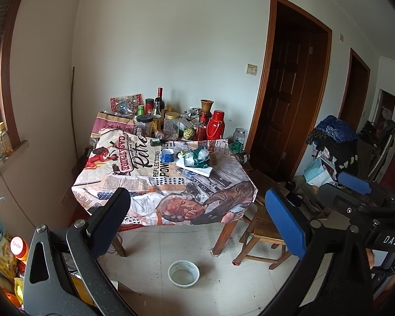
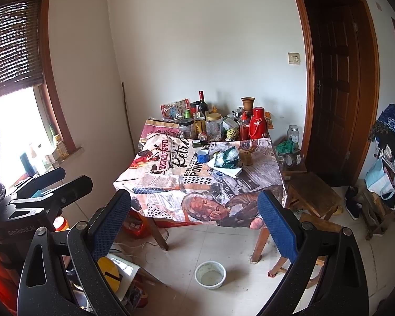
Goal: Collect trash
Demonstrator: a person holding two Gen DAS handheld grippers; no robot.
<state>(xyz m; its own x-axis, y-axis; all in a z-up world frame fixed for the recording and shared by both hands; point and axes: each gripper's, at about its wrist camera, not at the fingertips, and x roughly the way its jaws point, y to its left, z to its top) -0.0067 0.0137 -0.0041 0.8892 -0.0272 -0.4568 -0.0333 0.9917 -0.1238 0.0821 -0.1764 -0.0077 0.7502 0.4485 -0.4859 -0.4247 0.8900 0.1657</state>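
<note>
A table with a newspaper-print cloth (image 1: 155, 184) (image 2: 171, 181) stands against the far wall. On it lie a crumpled green and clear wrapper (image 1: 198, 156) (image 2: 227, 156) on a white book, a blue cup (image 1: 168, 155) (image 2: 203, 156) and a small green bottle on its side (image 1: 157, 142). My left gripper (image 1: 197, 218) is open and empty, well short of the table. My right gripper (image 2: 194, 218) is open and empty too, also short of the table. The right gripper shows at the right edge of the left wrist view (image 1: 355, 184).
Jars, bottles and a red flask (image 1: 215, 128) crowd the table's back. A white bowl (image 1: 183, 273) (image 2: 210, 275) sits on the tiled floor in front. Wooden stools (image 2: 313, 194) stand right of the table. Bags and clutter lie at the lower left (image 1: 2, 237). Dark doors are at the right.
</note>
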